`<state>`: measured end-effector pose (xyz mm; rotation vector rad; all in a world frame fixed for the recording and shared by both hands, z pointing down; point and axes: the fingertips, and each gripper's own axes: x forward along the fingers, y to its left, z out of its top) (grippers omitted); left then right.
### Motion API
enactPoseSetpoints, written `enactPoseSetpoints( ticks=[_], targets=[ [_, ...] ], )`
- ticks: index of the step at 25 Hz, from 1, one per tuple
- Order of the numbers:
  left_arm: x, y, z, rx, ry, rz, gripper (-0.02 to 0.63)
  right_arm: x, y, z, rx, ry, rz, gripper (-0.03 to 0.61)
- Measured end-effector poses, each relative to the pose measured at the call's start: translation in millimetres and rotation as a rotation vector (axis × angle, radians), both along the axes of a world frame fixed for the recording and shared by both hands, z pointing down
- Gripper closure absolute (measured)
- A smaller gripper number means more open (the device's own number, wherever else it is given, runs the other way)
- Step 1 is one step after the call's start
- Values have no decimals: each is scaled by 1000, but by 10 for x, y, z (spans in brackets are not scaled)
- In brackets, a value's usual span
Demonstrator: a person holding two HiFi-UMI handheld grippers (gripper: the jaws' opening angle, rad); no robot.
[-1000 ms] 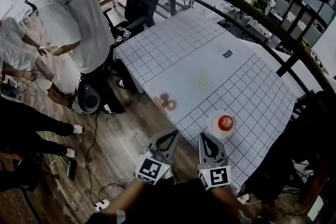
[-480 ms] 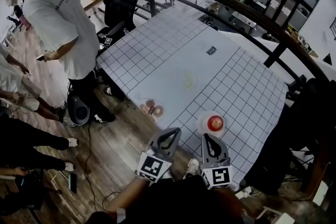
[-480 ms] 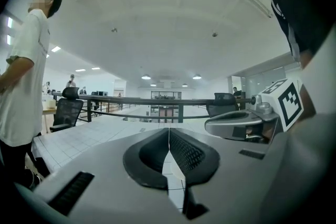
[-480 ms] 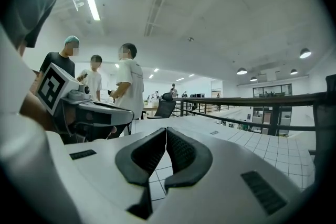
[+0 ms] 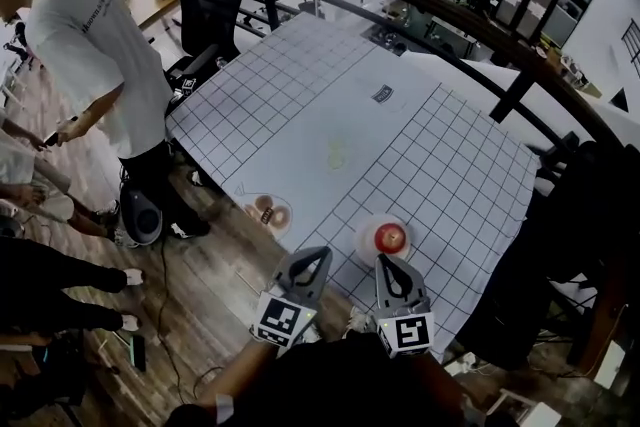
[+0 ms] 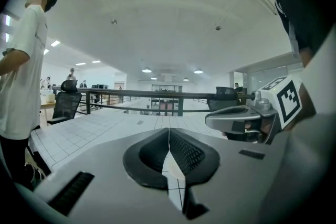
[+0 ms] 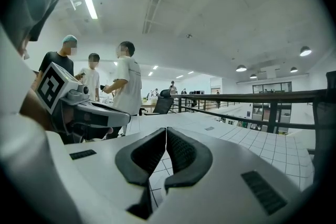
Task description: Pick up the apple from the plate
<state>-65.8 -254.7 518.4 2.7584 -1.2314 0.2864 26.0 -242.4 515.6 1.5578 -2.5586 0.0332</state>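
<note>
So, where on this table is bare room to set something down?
Bare cloth lies right of the plate with the apple, and all over the far-left grid beyond the pale spot. The near edge is crowded: plate, small dish, left gripper, right gripper.

- The two round things (image 5: 268, 212) at the near-left edge of the bench (image 5: 300, 85) are too small to name.
- A pale yellowish mark (image 5: 335, 153) mid-bench is too faint to identify.
- The print on the small dark label (image 5: 382, 95) cannot be read.
- In the head view, the hands holding the left gripper (image 5: 320, 255) and right gripper (image 5: 384, 260) are hidden behind the marker cubes (image 5: 282, 320).
- The standing person (image 5: 100, 55) is cut at the head by the frame's corner, and the people (image 5: 40, 265) at the left edge show only limbs.
- In the left gripper view, a pale rounded patch (image 6: 173, 169) below the closed fingers (image 6: 189, 155) may be the plate (image 5: 361, 233) or bench cloth; it cannot be told.
</note>
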Motion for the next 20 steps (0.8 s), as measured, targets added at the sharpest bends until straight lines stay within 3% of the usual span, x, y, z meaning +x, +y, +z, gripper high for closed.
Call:
enactPoseSetpoints(
  ticks=[12,13,14,20],
  targets=[
    [139,-194,142,-33,-15,-16,591,165,-176,248,-127,-14,16,552],
    [162,-179,126,-36,-14,-16,591,193,-161,264,-135,-8,18,528],
    [179,-161,114,-39,-13,-14,591,216,-145,289,-141,5,19,463],
    [201,-219,194,-49,-15,-8,591,269,-246,461,-174,27,37,375]
  ],
)
